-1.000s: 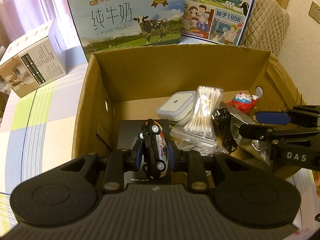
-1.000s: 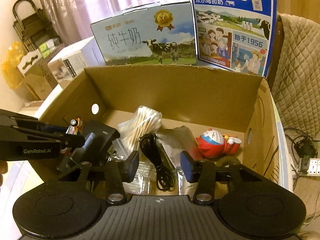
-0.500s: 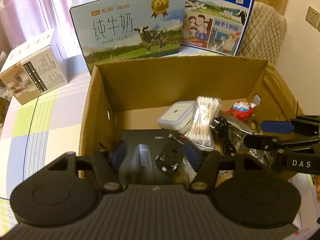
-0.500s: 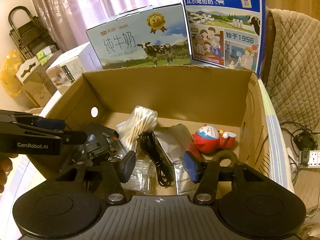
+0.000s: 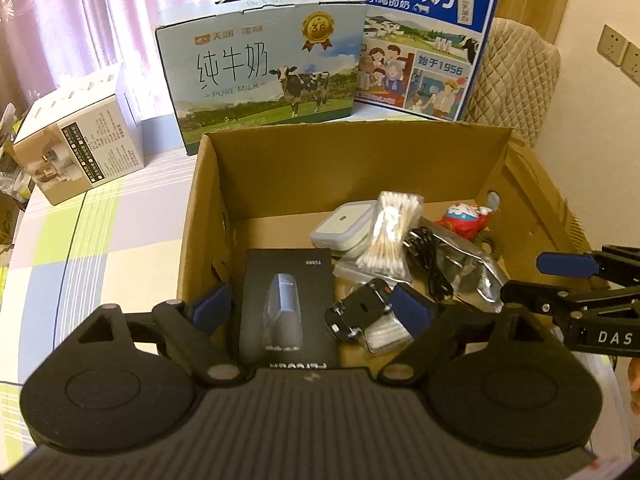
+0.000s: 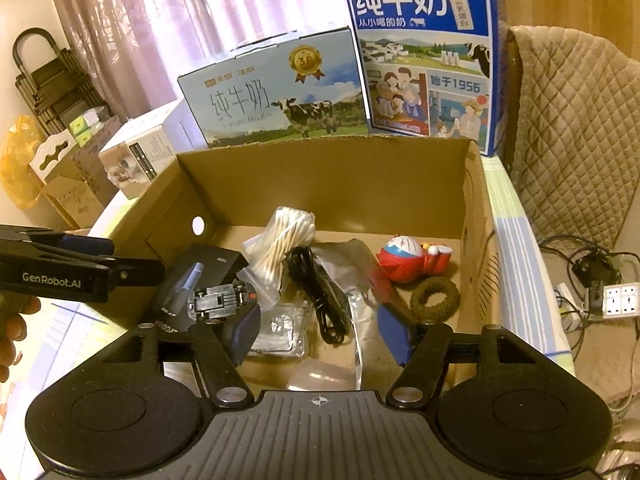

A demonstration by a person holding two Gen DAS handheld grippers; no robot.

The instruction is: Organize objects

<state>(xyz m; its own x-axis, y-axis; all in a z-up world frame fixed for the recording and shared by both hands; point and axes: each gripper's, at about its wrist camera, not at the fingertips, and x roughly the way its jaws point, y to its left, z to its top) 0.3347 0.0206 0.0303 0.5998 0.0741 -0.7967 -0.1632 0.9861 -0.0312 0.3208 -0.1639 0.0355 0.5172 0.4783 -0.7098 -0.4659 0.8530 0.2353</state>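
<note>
The toy car lies wheels up in the cardboard box, beside the black shaver box. My left gripper hovers over them, its jaws opening wide, with no pad touching the car. In the right wrist view the car rests below and clear of the left gripper. My right gripper hangs over a black cable and a foil pouch. Its jaws are opening and hold nothing. It also shows at the right of the left wrist view.
Also in the box are a bag of cotton swabs, a white lidded container, a red and white toy figure and a brown hair tie. Two milk cartons and a white box stand behind. A power strip lies on the right.
The left gripper opened and let the toy car go; the car now lies upside down in the box. Both grippers pulled back and upward. The right jaws widened.
</note>
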